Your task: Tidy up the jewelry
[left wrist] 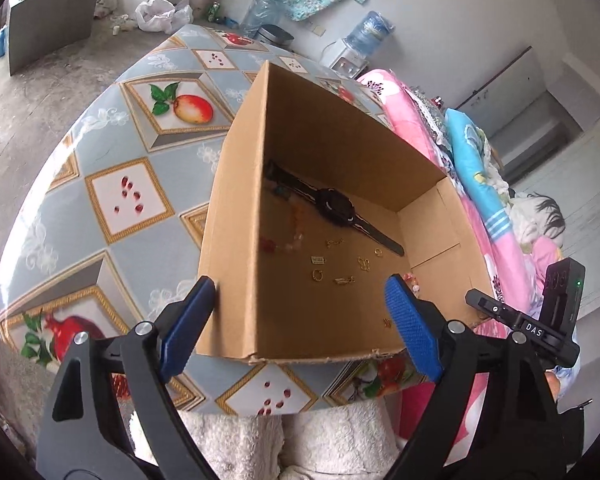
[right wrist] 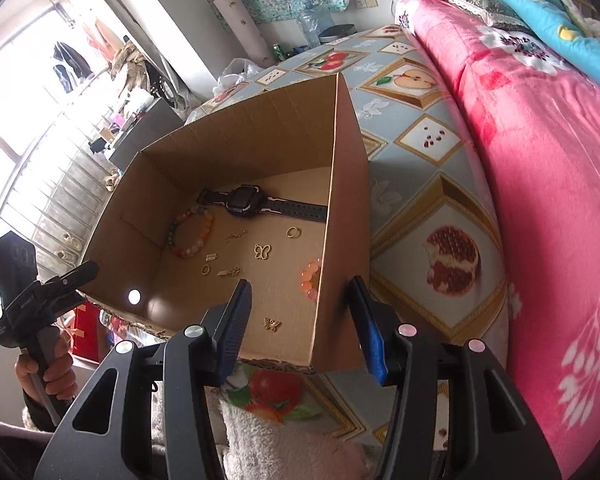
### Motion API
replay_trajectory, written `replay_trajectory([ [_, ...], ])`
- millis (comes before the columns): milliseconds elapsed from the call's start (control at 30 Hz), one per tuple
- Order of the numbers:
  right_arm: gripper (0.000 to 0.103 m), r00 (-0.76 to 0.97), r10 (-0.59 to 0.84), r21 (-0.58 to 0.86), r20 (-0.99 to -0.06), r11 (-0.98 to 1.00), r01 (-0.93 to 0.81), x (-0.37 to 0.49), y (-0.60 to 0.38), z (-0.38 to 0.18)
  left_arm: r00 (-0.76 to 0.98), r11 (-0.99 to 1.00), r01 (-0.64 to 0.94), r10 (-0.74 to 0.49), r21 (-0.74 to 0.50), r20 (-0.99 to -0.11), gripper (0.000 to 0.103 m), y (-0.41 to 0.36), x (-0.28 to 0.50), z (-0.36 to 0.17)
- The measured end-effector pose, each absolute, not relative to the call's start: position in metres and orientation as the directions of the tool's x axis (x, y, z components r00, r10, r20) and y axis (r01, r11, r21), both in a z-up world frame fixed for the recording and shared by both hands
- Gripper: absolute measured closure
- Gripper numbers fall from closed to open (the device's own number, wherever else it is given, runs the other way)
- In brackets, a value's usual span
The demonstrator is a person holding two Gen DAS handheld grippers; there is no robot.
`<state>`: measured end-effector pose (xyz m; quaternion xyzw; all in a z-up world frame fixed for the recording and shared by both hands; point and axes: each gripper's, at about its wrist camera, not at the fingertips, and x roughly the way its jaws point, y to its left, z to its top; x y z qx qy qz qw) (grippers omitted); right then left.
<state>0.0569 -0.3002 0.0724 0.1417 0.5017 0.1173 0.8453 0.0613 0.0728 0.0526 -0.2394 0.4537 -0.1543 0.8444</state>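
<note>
An open cardboard box [left wrist: 236, 208] [right wrist: 344, 200] stands on a fruit-patterned table [left wrist: 132, 196] [right wrist: 420, 184]. Inside lie a black watch [left wrist: 336, 204] [right wrist: 244, 198], a multicoloured bead bracelet [right wrist: 192, 232] [left wrist: 292, 232], an orange bead bracelet [right wrist: 310, 280] and several small gold pieces, such as a butterfly charm [right wrist: 262, 251] [left wrist: 364, 263] and a ring [right wrist: 293, 232]. My left gripper [left wrist: 300, 320] is open and empty, its fingers on either side of the box's near left corner. My right gripper [right wrist: 300, 320] is open and empty, its fingers on either side of the box's right wall.
A pink floral blanket [right wrist: 540, 160] [left wrist: 496, 248] and a blue one [right wrist: 552, 12] lie along the table's right side. A white towel [left wrist: 268, 440] [right wrist: 284, 448] lies below the near edge. A water dispenser [left wrist: 356, 48] and bags stand beyond the table.
</note>
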Motion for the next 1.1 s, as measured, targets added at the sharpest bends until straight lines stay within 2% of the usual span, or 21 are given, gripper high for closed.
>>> replay_trajectory([
  [167, 0.053, 0.491, 0.311, 0.317, -0.814, 0.946, -0.073, 0.041, -0.293, 0.071, 0.568, 0.843, 0.059, -0.469, -0.535, -0.676, 0.021, 0.078, 0.047, 0.054],
  [267, 0.052, 0.537, 0.309, 0.324, -0.785, 0.943, -0.068, 0.024, -0.296, 0.083, 0.618, 0.874, 0.074, -0.419, -0.481, -0.666, 0.019, 0.078, 0.032, 0.067],
  [367, 0.045, 0.610, 0.260, 0.292, -0.749, 0.955, -0.049, 0.001, -0.300, 0.098, 0.694, 0.919, 0.072, -0.326, -0.389, -0.642, 0.015, 0.078, 0.007, 0.086],
  [500, 0.029, 0.685, 0.216, 0.237, -0.696, 0.969, -0.065, -0.035, -0.293, 0.116, 0.765, 0.956, 0.058, -0.229, -0.289, -0.602, 0.009, 0.072, -0.023, 0.105],
  [733, 0.007, 0.796, 0.108, 0.046, -0.596, 0.994, -0.101, -0.076, -0.251, 0.141, 0.800, 0.977, -0.011, -0.119, -0.213, -0.588, 0.009, 0.061, -0.047, 0.116],
  [833, 0.007, 0.859, 0.058, -0.029, -0.509, 0.996, -0.084, -0.090, -0.235, 0.156, 0.811, 0.991, -0.050, -0.032, -0.124, -0.585, 0.009, 0.050, -0.050, 0.117],
  [900, 0.007, 0.870, 0.083, -0.019, -0.487, 0.994, -0.106, -0.091, -0.229, 0.160, 0.817, 0.996, -0.043, -0.009, -0.076, -0.577, 0.009, 0.043, -0.054, 0.120],
  [1100, 0.007, 0.841, 0.121, 0.062, -0.528, 0.993, -0.103, -0.079, -0.222, 0.146, 0.781, 0.998, -0.015, -0.029, -0.065, -0.623, 0.009, 0.031, -0.045, 0.111],
])
